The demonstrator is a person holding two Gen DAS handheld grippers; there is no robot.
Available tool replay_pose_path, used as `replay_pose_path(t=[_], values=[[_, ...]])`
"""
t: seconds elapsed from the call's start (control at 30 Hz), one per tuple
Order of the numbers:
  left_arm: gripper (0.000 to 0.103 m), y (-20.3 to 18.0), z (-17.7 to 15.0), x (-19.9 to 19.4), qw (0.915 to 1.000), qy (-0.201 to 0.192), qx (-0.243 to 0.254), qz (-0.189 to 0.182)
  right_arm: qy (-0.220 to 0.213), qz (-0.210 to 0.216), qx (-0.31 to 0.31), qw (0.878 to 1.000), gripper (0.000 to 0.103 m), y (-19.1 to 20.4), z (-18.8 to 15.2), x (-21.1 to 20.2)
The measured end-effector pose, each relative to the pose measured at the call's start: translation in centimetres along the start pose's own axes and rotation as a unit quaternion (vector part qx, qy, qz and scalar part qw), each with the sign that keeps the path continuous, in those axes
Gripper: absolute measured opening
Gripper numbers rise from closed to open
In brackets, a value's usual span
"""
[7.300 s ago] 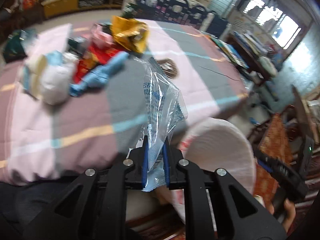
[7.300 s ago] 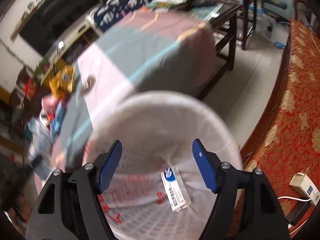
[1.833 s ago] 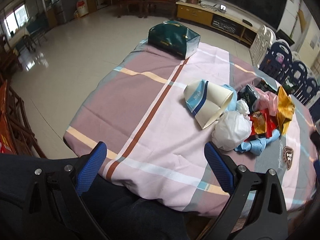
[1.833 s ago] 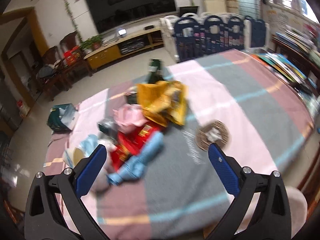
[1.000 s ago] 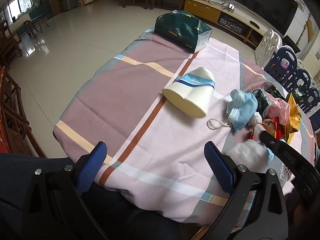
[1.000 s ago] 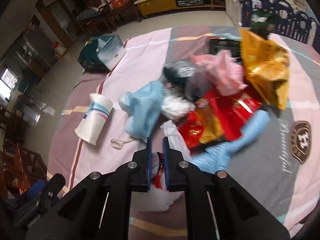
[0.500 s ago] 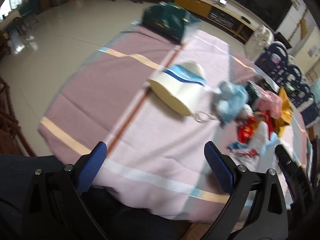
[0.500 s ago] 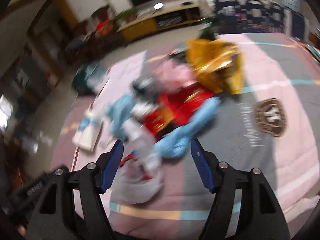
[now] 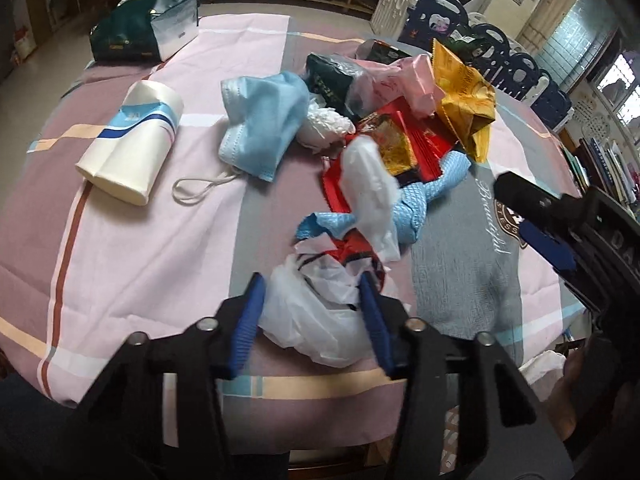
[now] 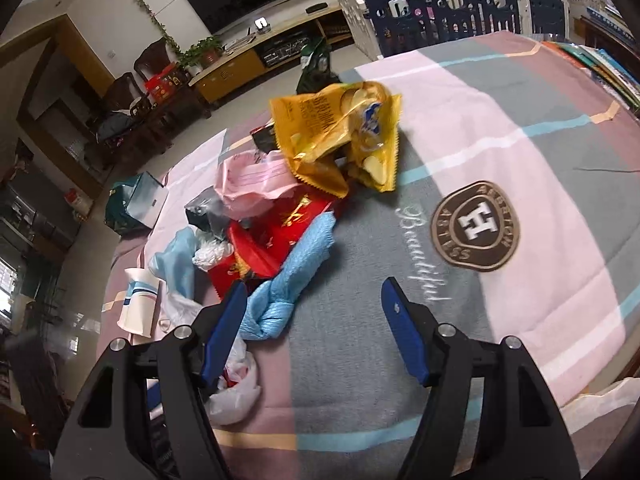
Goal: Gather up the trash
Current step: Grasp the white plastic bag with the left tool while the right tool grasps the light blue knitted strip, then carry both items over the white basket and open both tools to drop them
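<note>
We look down on a table under a striped cloth (image 9: 132, 240), pink, grey and mauve. At its near edge the left gripper (image 9: 316, 312) straddles a crumpled white plastic bag (image 9: 316, 312) with red scraps inside; its jaws are closing, blue pads flanking the bag on either side. We cannot tell whether the pads press yet.

The right gripper (image 10: 316, 332) hangs over bare grey cloth, jaws set well apart and nothing between them. Just beside its left finger lies a twisted blue cloth (image 10: 296, 280). From the left camera we see this gripper as a dark shape at the right edge (image 9: 560, 224).

The rest of the trash sits heaped mid-table: a yellow snack bag (image 10: 340, 136), a pink wrapper (image 10: 252, 184), red packaging (image 10: 276, 232), a blue face mask (image 9: 264, 128) with its ear loop trailing. A paper cup (image 9: 132, 148) lies on its side, apart to the left (white with a blue band). A dark green box (image 9: 140, 28) stands at the far corner.
</note>
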State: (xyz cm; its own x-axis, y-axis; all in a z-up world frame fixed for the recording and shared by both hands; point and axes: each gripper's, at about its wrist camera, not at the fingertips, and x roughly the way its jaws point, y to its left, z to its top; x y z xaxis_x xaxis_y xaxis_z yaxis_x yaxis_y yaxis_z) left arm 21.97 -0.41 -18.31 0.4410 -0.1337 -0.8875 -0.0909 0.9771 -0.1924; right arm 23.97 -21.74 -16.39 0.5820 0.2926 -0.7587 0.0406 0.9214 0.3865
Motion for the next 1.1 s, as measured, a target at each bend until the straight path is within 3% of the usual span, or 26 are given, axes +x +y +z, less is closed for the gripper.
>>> replay_pose_path(t=[0.1,0.2,0.3,0.37,0.47,0.73,1.1], values=[[0.026,0.4,-0.1,-0.9,0.9997,-0.006,-0.001,0.023,0.02,0.011,0.001,1.0,0.068,1.4,0.3,2.0],[0.022,1.8,-0.4,-2.7,0.9983,-0.016,-0.023,0.052,0.058,0.018,-0.002,0.998,0.068,2.8,0.5,4.4],[0.02,3.4,-0.5,-4.3,0.9964,-0.026,-0.047,0.066,0.088,-0.008,-0.013,0.996,0.067,4.1,0.1,6.5],[0.019,4.0,-0.7,-5.5,0.9948,-0.037,-0.058,0.076,0.098,-0.011,-0.02,0.995,0.039,4.5,-0.4,7.1],[0.019,4.4,-0.9,-7.2,0.9928,-0.054,-0.066,0.084,0.093,-0.002,-0.029,0.995,0.03,4.7,-1.2,6.2],[0.019,4.3,-1.3,-11.4,0.9903,-0.095,-0.054,0.086,0.058,0.007,-0.032,0.998,0.03,2.7,-2.6,0.5],[0.019,3.5,-2.0,-12.8,0.9914,-0.104,-0.032,0.073,0.035,0.023,-0.01,0.999,0.03,1.5,-4.4,-3.5]])
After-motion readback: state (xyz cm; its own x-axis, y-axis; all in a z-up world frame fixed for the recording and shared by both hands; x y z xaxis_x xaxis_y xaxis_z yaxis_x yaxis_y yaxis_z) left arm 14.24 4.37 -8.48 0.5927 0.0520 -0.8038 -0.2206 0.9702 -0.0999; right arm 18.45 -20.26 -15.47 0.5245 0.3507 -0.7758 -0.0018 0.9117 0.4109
